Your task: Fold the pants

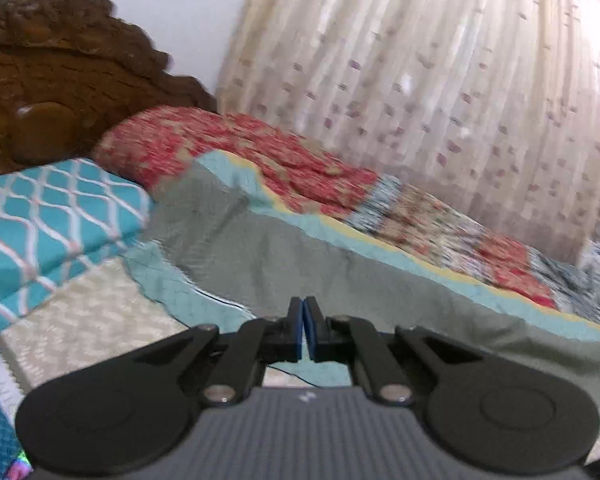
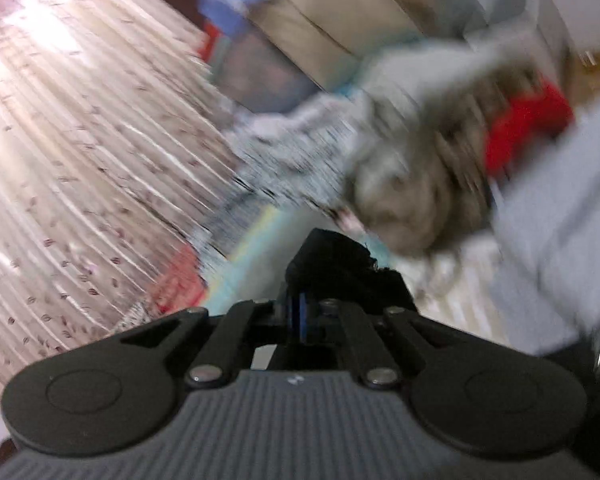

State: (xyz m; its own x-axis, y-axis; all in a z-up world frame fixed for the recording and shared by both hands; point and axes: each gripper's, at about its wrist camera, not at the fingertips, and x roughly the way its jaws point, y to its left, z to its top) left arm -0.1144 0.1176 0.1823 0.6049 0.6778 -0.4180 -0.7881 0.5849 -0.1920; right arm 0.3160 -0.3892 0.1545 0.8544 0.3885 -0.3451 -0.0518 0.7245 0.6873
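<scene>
My left gripper (image 1: 303, 307) is shut with its blue pads together and nothing visibly between them. It hovers over a grey-green cloth (image 1: 284, 248) spread on the bed, which may be the pants. My right gripper (image 2: 304, 304) is shut on a bunch of black fabric (image 2: 340, 264) that bulges up past its fingertips; the view is heavily blurred. I cannot tell whether the black fabric is the pants.
A carved wooden headboard (image 1: 60, 80), a teal patterned pillow (image 1: 48, 220) and a red floral quilt (image 1: 236, 152) lie at the bed's head. A flowered curtain (image 1: 440, 80) hangs behind. In the right wrist view a blurred pile of clothes (image 2: 420, 160) and a red item (image 2: 524, 128) lie ahead.
</scene>
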